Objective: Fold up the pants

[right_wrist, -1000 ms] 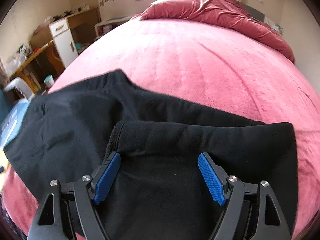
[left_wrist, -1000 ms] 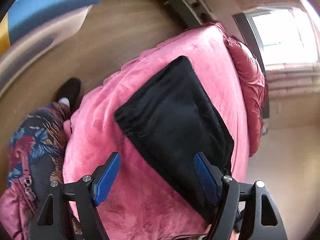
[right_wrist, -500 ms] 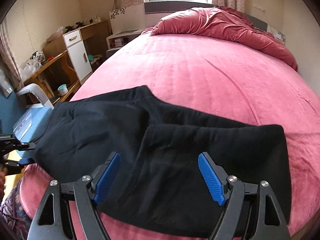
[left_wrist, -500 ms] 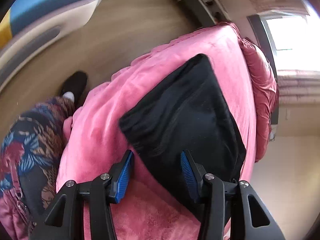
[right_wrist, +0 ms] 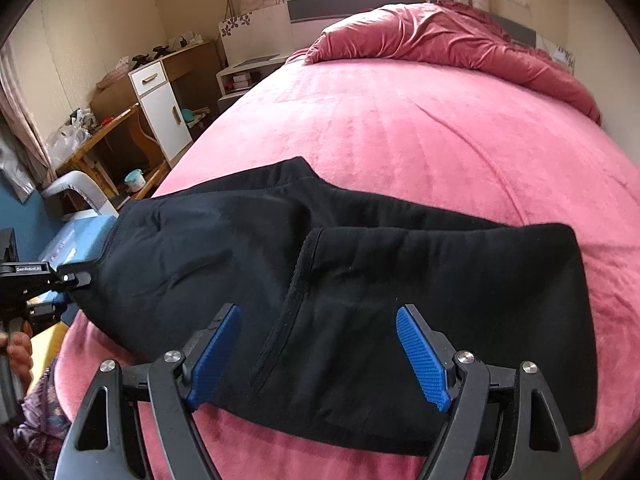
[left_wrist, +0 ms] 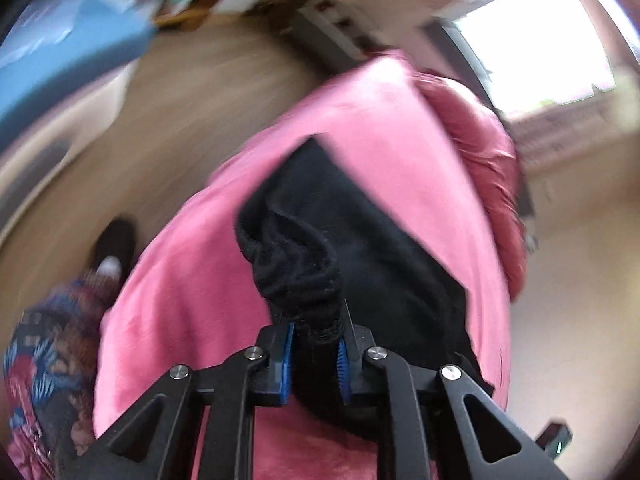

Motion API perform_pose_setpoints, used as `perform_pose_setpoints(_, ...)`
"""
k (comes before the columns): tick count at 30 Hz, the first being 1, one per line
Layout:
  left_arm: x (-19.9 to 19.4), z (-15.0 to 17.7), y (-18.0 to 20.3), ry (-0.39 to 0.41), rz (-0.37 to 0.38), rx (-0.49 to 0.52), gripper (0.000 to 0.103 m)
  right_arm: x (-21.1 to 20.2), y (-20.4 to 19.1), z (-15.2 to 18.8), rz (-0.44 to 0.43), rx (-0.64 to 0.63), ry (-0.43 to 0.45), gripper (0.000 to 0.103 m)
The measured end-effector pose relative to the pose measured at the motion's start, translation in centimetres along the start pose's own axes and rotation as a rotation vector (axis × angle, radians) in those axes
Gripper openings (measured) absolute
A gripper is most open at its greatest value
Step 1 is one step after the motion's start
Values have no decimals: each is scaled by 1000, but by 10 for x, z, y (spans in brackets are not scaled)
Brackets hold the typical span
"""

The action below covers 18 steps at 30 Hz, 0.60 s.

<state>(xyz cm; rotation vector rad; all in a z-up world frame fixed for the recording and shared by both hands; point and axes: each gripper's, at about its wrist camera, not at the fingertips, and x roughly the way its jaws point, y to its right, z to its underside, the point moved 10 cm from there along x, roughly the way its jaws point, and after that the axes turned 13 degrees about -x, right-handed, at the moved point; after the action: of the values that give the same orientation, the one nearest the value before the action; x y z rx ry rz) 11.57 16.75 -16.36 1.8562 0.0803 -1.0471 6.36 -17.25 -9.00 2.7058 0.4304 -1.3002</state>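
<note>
- Pants (right_wrist: 360, 280), black and partly folded, lie across the lower middle of the right wrist view on the pink bedspread (right_wrist: 420, 128), one layer doubled over the right half with a seamed edge running down the centre.
- At the far left of that view, the left gripper (right_wrist: 76, 280) has its tips pinched onto the left end of the pants, which is bunched to a point there and raised off the bedspread.
- Along the bottom edge, the right gripper (right_wrist: 320, 354) hovers with its blue pads (right_wrist: 422, 364) spread wide apart, black cloth showing between them; whether they touch it cannot be told.
- In the blurred left wrist view, a patterned garment (left_wrist: 44, 360) fills the lower left corner.
- At bottom centre, the left gripper (left_wrist: 314, 350) is clamped on a gathered, ribbed bunch of the pants (left_wrist: 360, 240), which stretch toward the upper right over the bedspread (left_wrist: 192, 300).
- A crumpled red quilt (right_wrist: 440, 44) sits in the upper right of the right wrist view.
</note>
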Motion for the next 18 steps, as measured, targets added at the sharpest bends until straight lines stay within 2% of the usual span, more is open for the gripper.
perform_pose_setpoints(3, -9, 16, 50, 1, 89, 202, 17, -1, -5, -1, -110, 56, 6, 81)
perform_pose_setpoints(7, 0, 55, 97, -71, 176, 414, 16, -2, -15, -10, -273, 117, 18, 81)
perform_pose_setpoints(9, 9, 76, 108, -129, 202, 474, 16, -5, -25, -18, -390, 149, 26, 81)
perform_pose_setpoints(13, 23, 103, 116, -191, 204, 572, 15, -4, -41, -34, -598, 220, 15, 81)
perform_pose_setpoints(18, 23, 123, 120, -220, 200, 655, 15, 4, -66, -60, -714, 191, -14, 82)
